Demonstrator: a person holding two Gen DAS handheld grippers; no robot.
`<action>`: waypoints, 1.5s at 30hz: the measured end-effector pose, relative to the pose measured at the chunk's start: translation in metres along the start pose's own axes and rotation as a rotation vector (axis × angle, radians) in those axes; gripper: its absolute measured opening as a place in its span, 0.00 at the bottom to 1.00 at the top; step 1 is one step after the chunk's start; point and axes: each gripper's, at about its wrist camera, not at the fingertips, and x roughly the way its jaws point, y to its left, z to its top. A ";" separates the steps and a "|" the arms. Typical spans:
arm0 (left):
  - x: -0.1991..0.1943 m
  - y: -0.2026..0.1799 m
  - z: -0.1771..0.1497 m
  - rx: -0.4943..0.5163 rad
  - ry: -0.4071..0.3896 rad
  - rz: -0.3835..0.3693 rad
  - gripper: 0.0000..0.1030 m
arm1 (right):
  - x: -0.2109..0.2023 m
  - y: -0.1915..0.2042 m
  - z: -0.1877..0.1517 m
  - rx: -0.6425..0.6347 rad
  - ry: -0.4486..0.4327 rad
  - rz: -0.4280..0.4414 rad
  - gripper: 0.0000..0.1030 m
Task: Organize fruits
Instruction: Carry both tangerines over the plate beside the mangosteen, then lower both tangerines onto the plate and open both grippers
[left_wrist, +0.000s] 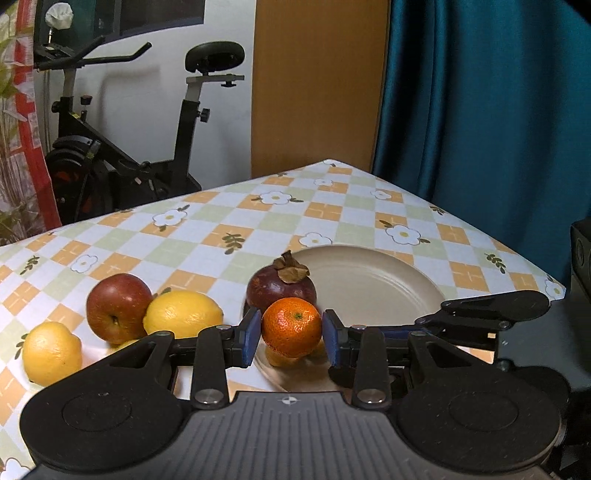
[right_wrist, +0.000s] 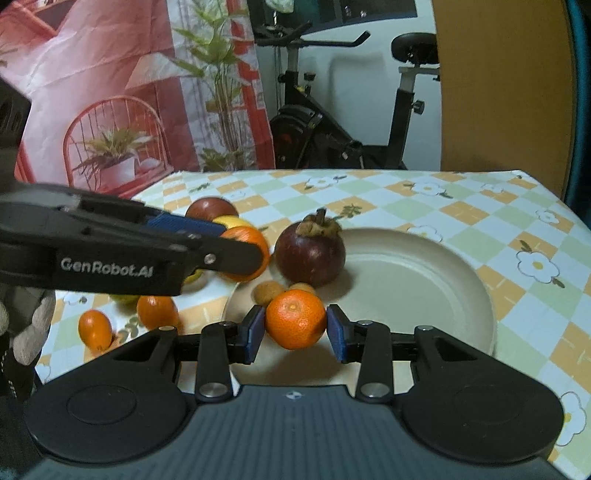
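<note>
Left wrist view – inventory, fruit sort, approx. midway.

1. Left gripper (left_wrist: 291, 338): pads closed onto mandarin A (left_wrist: 291, 326), held at the plate's near-left rim (the right wrist view suggests it is lifted, not resting).
2. Right gripper (right_wrist: 295, 332): pads pressed to both sides of mandarin B (right_wrist: 295, 319), over the plate's near part; can't tell if it touches the plate.
3. Plate (left_wrist: 388, 288): beige, near the table's right edge. Holds the mangosteen (left_wrist: 280, 288) at its left rim and two small brown fruits (right_wrist: 267, 291) beside it. Right half bare.
4. Table (left_wrist: 207, 236), left of the plate, not yet sorted: apple (left_wrist: 118, 306) touching lemon 1 (left_wrist: 183, 314); lemon 2 (left_wrist: 51, 352) just beside; loose mandarin (right_wrist: 157, 312) and kumquat (right_wrist: 95, 328) toward the near-left edge.

Status (est.): three items plated, two in hand, five left on the cloth.

Clearance: both grippers crowd the plate's near-left rim, close together, so stagger the releases. Open room lies toward the plate's right side and the table's far corner. Plate sits near the right edge; avoid pushing it.
</note>
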 end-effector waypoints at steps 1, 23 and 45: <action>0.001 0.000 -0.001 0.000 0.005 -0.002 0.37 | 0.001 0.001 -0.001 -0.006 0.007 0.002 0.38; 0.008 0.007 -0.003 -0.037 0.051 -0.004 0.37 | 0.011 0.002 -0.005 -0.014 0.041 0.007 0.38; 0.018 0.004 -0.006 -0.036 0.085 -0.060 0.38 | 0.015 0.005 -0.007 -0.026 0.052 0.005 0.39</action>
